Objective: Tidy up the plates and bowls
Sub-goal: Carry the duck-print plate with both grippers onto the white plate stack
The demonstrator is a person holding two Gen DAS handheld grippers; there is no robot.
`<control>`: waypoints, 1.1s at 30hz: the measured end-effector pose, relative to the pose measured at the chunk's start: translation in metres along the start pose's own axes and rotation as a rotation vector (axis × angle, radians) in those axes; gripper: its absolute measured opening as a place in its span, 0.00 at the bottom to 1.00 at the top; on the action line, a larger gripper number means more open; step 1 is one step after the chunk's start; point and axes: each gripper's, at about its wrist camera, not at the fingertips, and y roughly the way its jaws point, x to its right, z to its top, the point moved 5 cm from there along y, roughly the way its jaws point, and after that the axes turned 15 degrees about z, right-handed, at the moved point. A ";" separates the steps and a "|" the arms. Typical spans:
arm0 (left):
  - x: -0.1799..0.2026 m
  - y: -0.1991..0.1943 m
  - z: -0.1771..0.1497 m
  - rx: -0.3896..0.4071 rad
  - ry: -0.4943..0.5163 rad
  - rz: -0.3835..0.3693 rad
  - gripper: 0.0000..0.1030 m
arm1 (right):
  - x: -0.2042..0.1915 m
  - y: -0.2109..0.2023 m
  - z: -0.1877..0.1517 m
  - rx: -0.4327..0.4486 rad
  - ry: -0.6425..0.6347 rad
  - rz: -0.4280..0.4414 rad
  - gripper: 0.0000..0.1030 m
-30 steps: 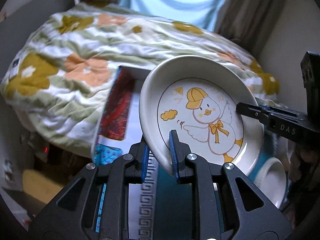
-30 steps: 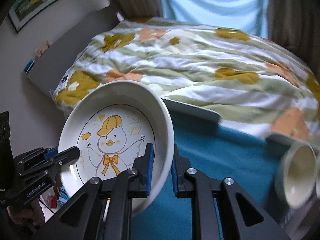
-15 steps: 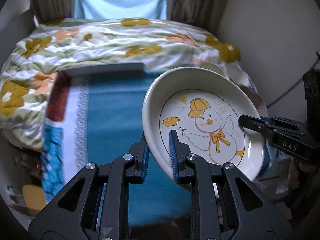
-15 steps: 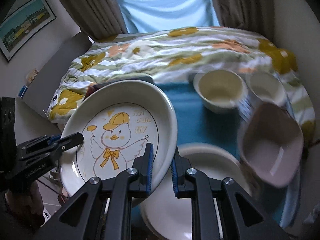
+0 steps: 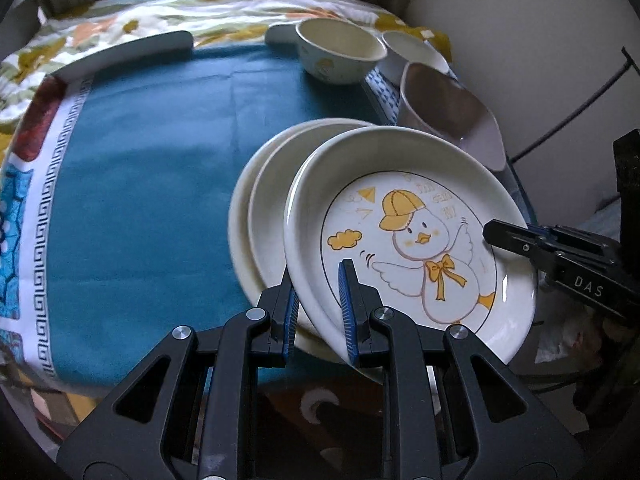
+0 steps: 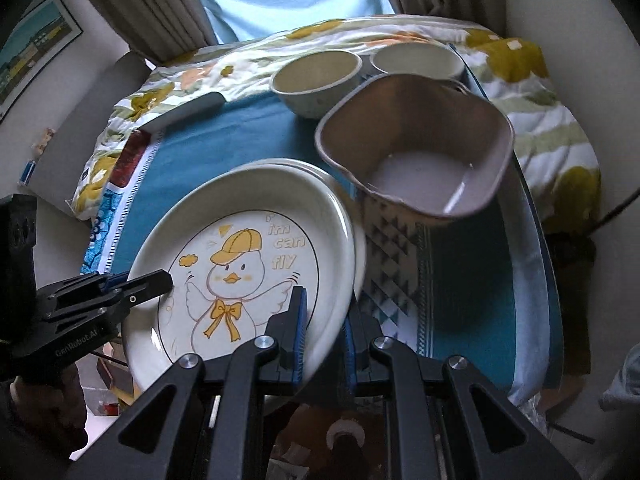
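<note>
A cream plate with a yellow-capped duck (image 5: 416, 236) is held by both grippers, one on each side of its rim. My left gripper (image 5: 318, 306) is shut on its near left rim. My right gripper (image 6: 324, 326) is shut on its right rim and shows as black fingers (image 5: 516, 238) in the left wrist view. The duck plate (image 6: 248, 264) hovers just above a stack of plain cream plates (image 5: 264, 184) on the teal table cloth (image 5: 152, 160), shifted a little right of the stack. A pale mauve squarish bowl (image 6: 420, 148) stands behind the stack.
Two cream round bowls (image 6: 316, 76) (image 6: 416, 62) stand at the table's far right edge. A grey bar (image 5: 132, 50) lies along the far edge. A flowered quilt (image 6: 552, 128) on a bed lies beyond the table. A wall (image 5: 540, 40) is close on the right.
Both grippers have carried the duck plate from beside the bed across to the right and down over the plate stack. The bowls and stack came into view.
</note>
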 end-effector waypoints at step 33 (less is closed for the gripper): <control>0.005 0.034 0.022 0.048 0.193 0.272 0.18 | 0.013 0.012 0.006 0.055 -0.035 -0.022 0.15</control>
